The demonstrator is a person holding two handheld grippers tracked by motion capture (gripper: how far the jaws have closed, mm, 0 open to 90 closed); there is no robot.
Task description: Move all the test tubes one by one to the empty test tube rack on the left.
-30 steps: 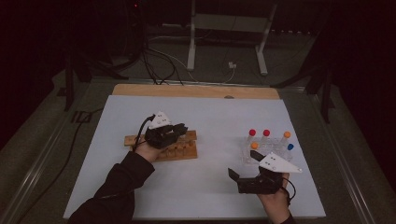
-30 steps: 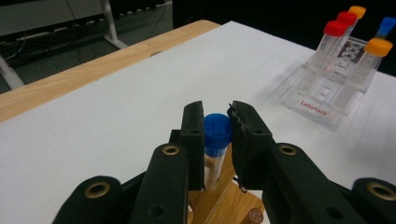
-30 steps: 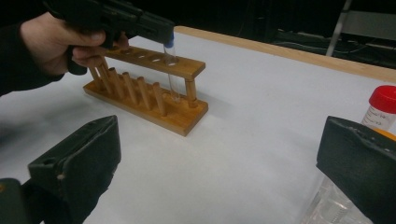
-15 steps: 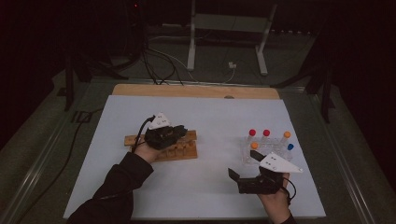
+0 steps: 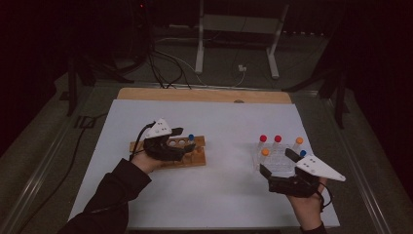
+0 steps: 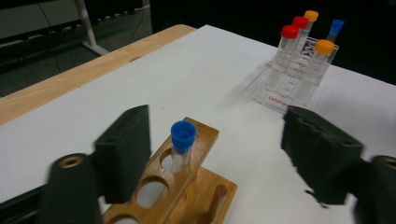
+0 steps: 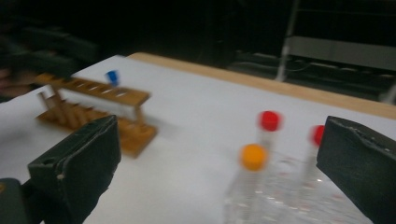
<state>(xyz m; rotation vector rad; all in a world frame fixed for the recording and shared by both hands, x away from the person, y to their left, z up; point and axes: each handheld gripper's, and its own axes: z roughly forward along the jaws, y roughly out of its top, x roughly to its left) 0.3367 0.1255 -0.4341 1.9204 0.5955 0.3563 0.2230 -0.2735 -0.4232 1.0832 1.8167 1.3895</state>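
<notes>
A wooden tube rack (image 5: 192,157) lies left of the table's middle, with one blue-capped tube (image 6: 182,142) standing in its end hole. My left gripper (image 5: 186,142) hovers over that rack, open, its jaws wide on either side of the blue-capped tube (image 5: 191,138) without touching it. A clear plastic rack (image 5: 278,163) at the right holds red-capped (image 5: 263,139), orange-capped (image 5: 265,152) and blue-capped (image 5: 303,153) tubes. My right gripper (image 5: 277,162) sits just in front of the clear rack (image 7: 280,196), open and empty, its jaws framing the orange-capped tube (image 7: 252,157).
White paper (image 5: 224,190) covers the table, with a wooden strip (image 5: 204,95) along its far edge. Cables (image 5: 160,63) and a metal stand (image 5: 238,29) lie on the floor beyond. A cable (image 5: 73,156) trails off the table's left side.
The left gripper has shifted slightly along the wooden rack and stands open around the blue-capped tube. The right gripper has hardly moved.
</notes>
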